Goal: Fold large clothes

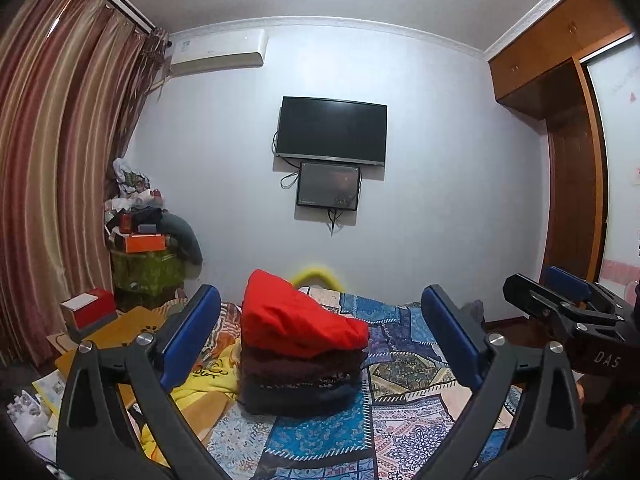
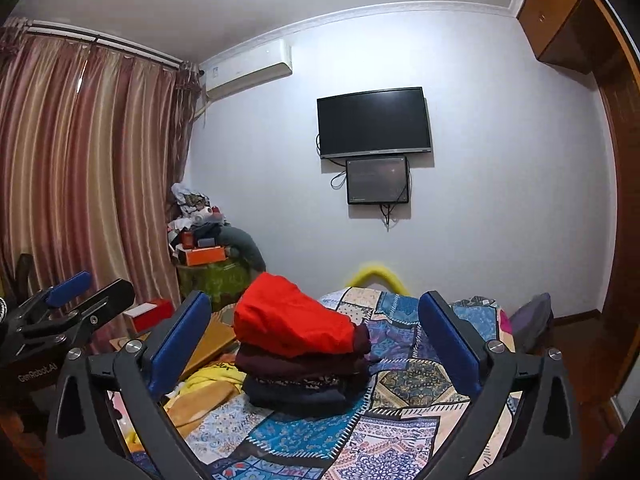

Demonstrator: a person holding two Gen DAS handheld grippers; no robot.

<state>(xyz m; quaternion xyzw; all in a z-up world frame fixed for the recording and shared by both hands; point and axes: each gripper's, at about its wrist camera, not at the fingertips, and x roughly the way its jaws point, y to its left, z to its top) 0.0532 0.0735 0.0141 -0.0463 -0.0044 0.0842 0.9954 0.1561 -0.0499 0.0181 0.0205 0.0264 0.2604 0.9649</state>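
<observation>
A stack of folded clothes [image 1: 302, 376] sits on the patchwork bedspread [image 1: 328, 440], with a red garment [image 1: 296, 316] on top and dark maroon and navy pieces under it. My left gripper [image 1: 320, 316] stands open, its blue pads wide apart on either side of the stack and short of it. In the right wrist view the same stack [image 2: 304, 376] with the red garment [image 2: 292, 320] lies ahead of my right gripper [image 2: 316, 320], also open and holding nothing. Each gripper shows at the other view's edge: the right gripper [image 1: 568, 300] and the left gripper [image 2: 76, 292].
A yellow blanket [image 1: 208, 380] lies rumpled left of the stack. A red and white box [image 1: 90, 308] and a cluttered green stand [image 1: 148, 272] are at the left by striped curtains [image 1: 52, 168]. A wall TV [image 1: 332, 130] and wooden wardrobe [image 1: 568, 160] lie beyond the bed.
</observation>
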